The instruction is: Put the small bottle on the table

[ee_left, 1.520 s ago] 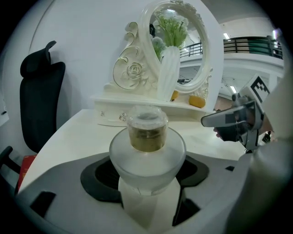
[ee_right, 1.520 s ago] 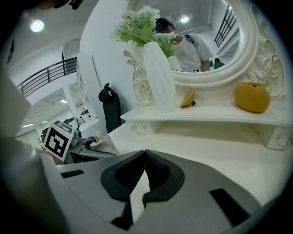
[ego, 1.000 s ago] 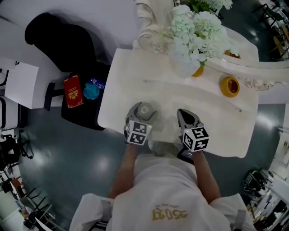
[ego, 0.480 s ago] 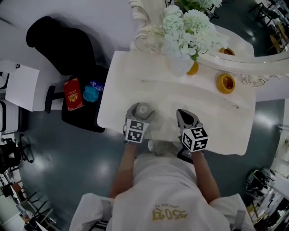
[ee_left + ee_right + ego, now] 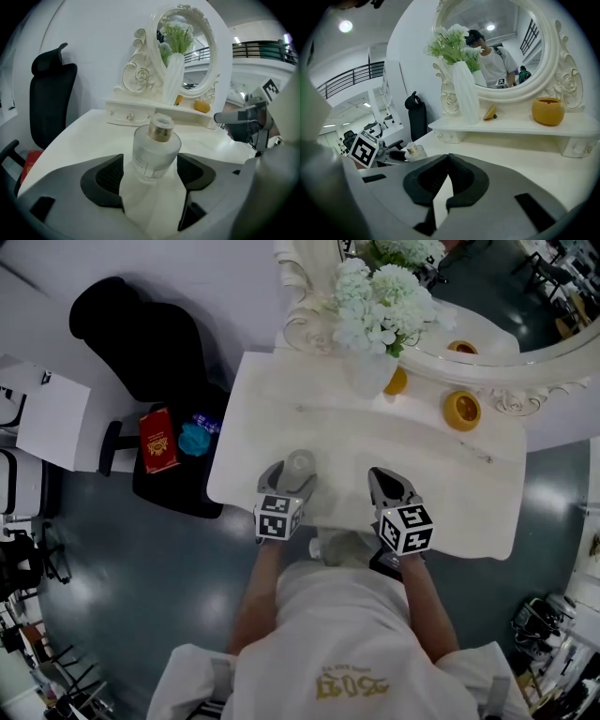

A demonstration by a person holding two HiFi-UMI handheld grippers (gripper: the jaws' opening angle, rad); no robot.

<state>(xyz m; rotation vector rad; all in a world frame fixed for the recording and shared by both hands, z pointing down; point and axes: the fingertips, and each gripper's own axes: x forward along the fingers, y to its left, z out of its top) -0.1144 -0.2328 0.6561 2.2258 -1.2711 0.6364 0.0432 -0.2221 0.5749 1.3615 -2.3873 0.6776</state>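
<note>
The small frosted bottle (image 5: 299, 465) with a gold collar (image 5: 161, 132) stands upright on the white dressing table (image 5: 441, 484), near its front edge. My left gripper (image 5: 289, 480) has the bottle between its jaws, which are opening. In the left gripper view both dark pads (image 5: 108, 174) stand apart from the glass, with a gap on each side. My right gripper (image 5: 386, 480) rests over the table to the right of the bottle. Its jaws meet at the tips in the right gripper view, with nothing between them (image 5: 446, 165).
A white vase of flowers (image 5: 377, 320) stands at the back before an ornate mirror (image 5: 525, 334). Orange objects (image 5: 462, 410) sit on the raised shelf. Left of the table are a black chair (image 5: 141, 329), a red box (image 5: 157, 439) and a blue item (image 5: 192, 439).
The left gripper's jaws have spread and the gripper has drawn back slightly toward the person; the bottle stays standing on the table. The right gripper has not moved.
</note>
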